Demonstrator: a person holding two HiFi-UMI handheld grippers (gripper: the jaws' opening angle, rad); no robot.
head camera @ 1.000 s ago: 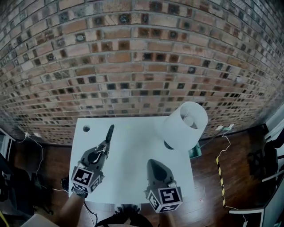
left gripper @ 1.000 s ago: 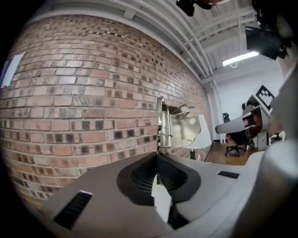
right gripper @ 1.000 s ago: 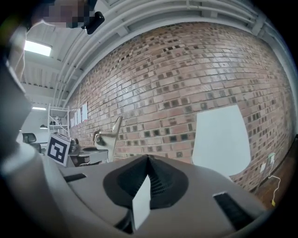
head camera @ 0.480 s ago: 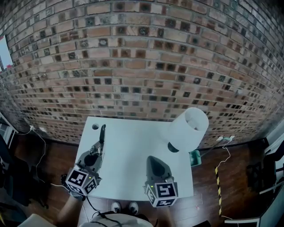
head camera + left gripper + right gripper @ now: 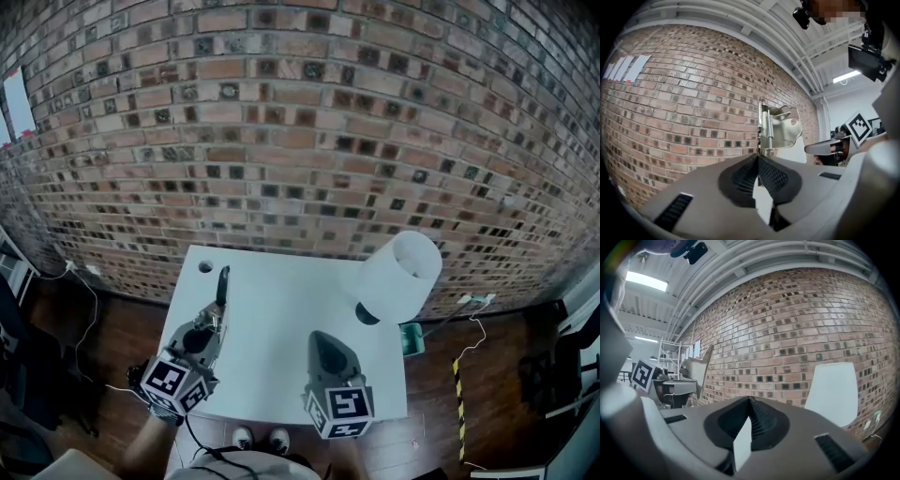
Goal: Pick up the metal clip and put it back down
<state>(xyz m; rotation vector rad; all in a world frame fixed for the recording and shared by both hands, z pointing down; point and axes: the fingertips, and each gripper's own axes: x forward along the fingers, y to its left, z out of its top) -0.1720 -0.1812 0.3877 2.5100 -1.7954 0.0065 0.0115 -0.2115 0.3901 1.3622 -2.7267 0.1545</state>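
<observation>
Change: over the last second the left gripper [image 5: 217, 311] has drifted toward the left edge of the white rectangular table [image 5: 281, 309] and swung from a rightward lean to nearly straight ahead. Its load has stayed in the grip throughout.
Left fingers: clamped on the lower end of the silver spring-loaded metal clip [image 5: 778, 126]. The left gripper view shows the clip's spring and plate standing clear above the jaw tips.
Clip location: held in the air over the table's left part, near the small round hole in the tabletop [image 5: 205, 266]. No view shows it touching the surface.
Right fingers: the right gripper [image 5: 321, 343] has its jaws pressed together with nothing between them. It hovers over the table's near middle, well apart from the clip.
Task meaning: pick-up appears complete and the set-down is not yet done.
Count, clips: one.
Count, grippers: two, each with one marker cube.
Count, other items: one table, one hole, one white cylindrical lamp shade [image 5: 397, 274] at the right edge, one brick wall [image 5: 300, 141].
</observation>
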